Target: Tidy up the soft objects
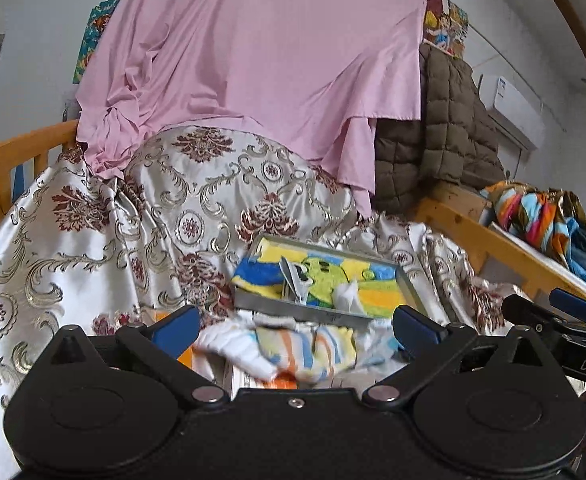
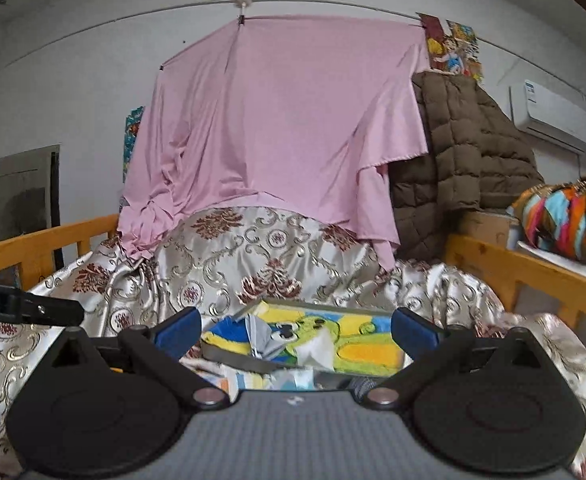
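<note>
Currently catalogued, near to far. Left claw: blue-padded fingers spread apart, holding nothing, hovering over a striped white, orange, yellow and pale-blue soft cloth bundle that lies crumpled on the bed just near of the tray. Judged light, limp and non-fragile; it should bunch under pressure, so a pinch on a raised fold near its middle looks safest, as an edge grip would likely let it unfurl and trail. Right claw: fingers likewise apart and empty, poised near the tray's front edge.

Container: shallow grey metal rectangular tray, tilted on a silver satin bedspread with maroon floral pattern. Contents: yellow, blue and green cartoon-print towel lining the floor; a crumpled white fabric scrap resting on it; a grey folded piece, material unclear.

Background: pink sheet hung from a line; brown quilted jacket at far right; wooden bed rail.
</note>
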{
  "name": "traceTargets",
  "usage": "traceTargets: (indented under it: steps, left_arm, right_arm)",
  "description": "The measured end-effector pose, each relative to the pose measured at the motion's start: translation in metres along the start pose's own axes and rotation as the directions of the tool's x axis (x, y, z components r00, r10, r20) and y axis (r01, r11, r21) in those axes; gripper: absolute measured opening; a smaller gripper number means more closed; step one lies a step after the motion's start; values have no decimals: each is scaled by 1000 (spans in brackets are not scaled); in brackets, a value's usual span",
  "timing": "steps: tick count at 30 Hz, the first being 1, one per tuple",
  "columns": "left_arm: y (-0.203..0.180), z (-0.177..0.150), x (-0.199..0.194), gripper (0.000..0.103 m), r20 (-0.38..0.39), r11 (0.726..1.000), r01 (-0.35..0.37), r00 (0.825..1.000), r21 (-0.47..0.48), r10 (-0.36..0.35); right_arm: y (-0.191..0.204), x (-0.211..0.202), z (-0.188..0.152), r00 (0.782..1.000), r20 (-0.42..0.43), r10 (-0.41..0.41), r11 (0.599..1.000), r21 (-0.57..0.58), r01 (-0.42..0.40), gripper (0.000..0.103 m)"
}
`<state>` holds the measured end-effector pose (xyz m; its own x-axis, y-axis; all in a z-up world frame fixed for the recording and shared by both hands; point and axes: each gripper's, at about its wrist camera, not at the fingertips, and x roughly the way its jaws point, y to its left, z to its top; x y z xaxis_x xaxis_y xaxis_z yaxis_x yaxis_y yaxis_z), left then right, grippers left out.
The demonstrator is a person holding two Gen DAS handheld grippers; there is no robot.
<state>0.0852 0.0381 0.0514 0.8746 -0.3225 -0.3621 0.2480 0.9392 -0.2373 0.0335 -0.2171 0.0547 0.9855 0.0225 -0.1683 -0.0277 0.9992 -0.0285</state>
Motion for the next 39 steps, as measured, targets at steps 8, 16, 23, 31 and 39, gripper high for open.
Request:
traceTargets:
  steps: [8, 16, 23, 31, 39]
  left_arm:
    - [-2, -16, -1, 102, -109, 997, 71, 992, 29, -68]
    - [-13, -28, 15, 102, -204, 991, 106, 975, 83, -88]
    - [-24, -38, 34, 102, -283, 980, 139, 954, 141, -95]
    - [-45, -56, 63, 102, -385, 941, 215, 917, 260, -103]
    - [-59, -66, 99, 102, -440, 924, 256, 891, 285, -111]
  right_arm:
    - [-3, -18, -28, 998, -67, -15, 999, 35, 17, 103]
    - [-4, -11, -50, 984, -161, -73, 997, 7, 75, 103]
    - [-15, 3, -61, 957, -266, -115, 991, 41, 130, 103]
    - [-34, 26, -73, 911, -397, -116, 980, 102, 169, 103]
    - [-44, 50, -83, 871, -480, -103, 977, 115, 178, 103]
